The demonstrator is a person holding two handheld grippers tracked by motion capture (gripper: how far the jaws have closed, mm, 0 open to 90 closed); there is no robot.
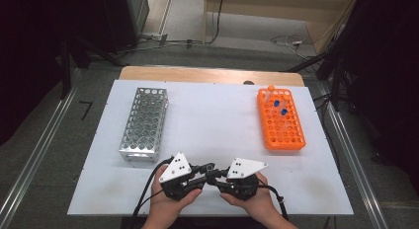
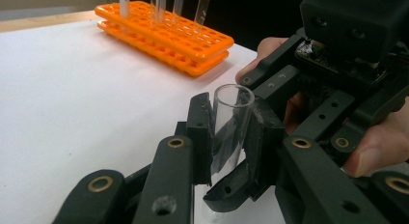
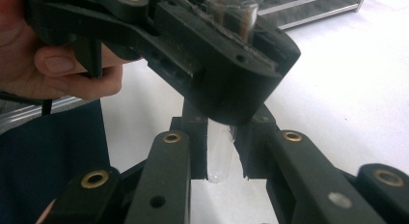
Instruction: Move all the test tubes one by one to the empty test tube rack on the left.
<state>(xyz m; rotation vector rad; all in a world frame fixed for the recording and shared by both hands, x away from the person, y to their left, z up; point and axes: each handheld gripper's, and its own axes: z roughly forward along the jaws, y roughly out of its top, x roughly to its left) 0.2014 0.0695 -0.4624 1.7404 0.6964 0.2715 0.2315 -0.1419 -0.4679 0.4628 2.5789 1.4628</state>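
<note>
A: Between both sets of fingers, at the near edge of the white surface (image 1: 207, 120), what is held?

B: One clear glass test tube (image 2: 230, 127), upright, open mouth up. The steel rack (image 1: 144, 124) lies well off beyond the left gripper (image 1: 203, 170), and the orange rack (image 1: 280, 119) well off beyond the right gripper (image 1: 217, 175).

A: How will it handle?

B: Light, stiff, slick, and I'd judge it brittle, so take it on the straight wall, not at the rim.

A: And the grips?

B: The left fingers (image 2: 198, 137) are closed down onto the tube's upper wall, just under the rim. In the right gripper view, the right fingers (image 3: 195, 147) pinch the lower part, the rounded bottom just clear below them. Both pairs are closed as narrow as the tube allows, and touch nothing else.
</note>
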